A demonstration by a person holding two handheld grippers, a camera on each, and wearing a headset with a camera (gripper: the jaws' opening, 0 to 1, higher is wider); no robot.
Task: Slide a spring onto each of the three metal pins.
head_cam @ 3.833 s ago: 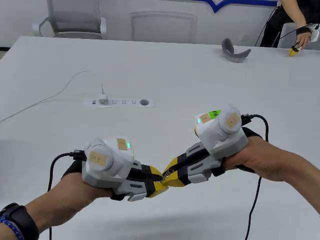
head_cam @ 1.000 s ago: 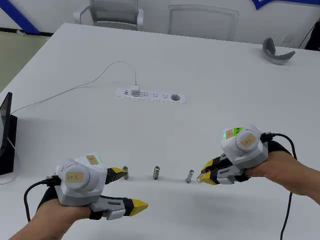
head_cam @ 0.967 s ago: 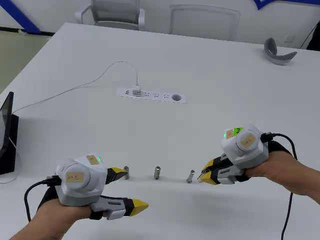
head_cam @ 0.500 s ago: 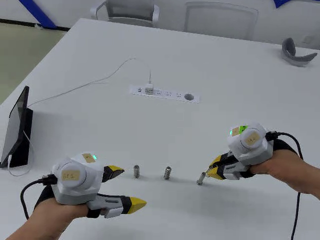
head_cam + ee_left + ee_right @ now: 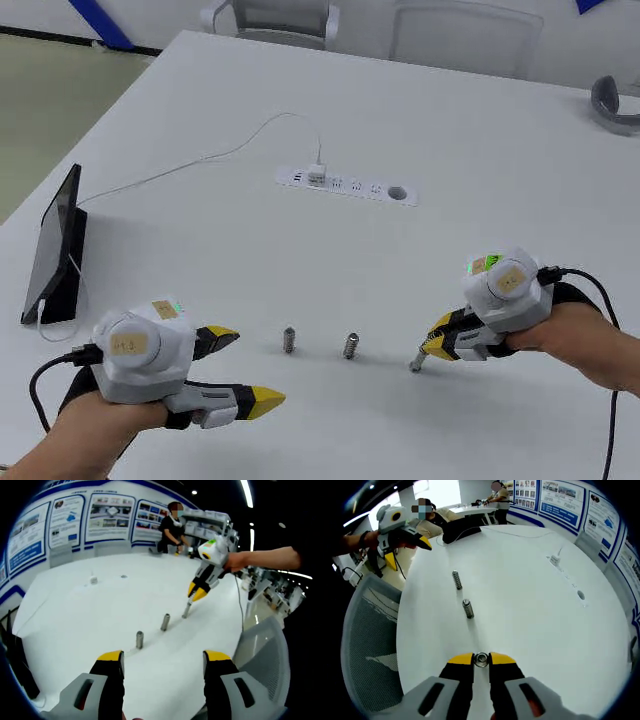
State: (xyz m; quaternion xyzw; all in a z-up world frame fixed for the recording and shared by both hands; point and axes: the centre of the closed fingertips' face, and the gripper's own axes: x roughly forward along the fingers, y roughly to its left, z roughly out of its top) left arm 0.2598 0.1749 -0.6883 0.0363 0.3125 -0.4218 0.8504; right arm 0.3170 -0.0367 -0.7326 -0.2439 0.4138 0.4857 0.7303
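White counter [image 5: 400, 120] is shared by the left gripper [image 5: 248, 368], held aside with jaws wide apart to leave the work clear, and the right gripper [image 5: 432, 347], set at the end pin [image 5: 416, 362] with jaws closed on a spring [image 5: 481, 659], seemingly for threading it on.

Inside an office-style meeting hall: a long white conference table [image 5: 480, 150] with grey mesh swivel chairs [image 5: 268, 15] drawn up to it, a white power strip [image 5: 345, 186] with a charger plugged in, a dark flat screen [image 5: 55, 245] propped at one edge, blue-and-white information panels [image 5: 107, 517] along the wall, and strip ceiling lights [image 5: 247, 492] overhead.
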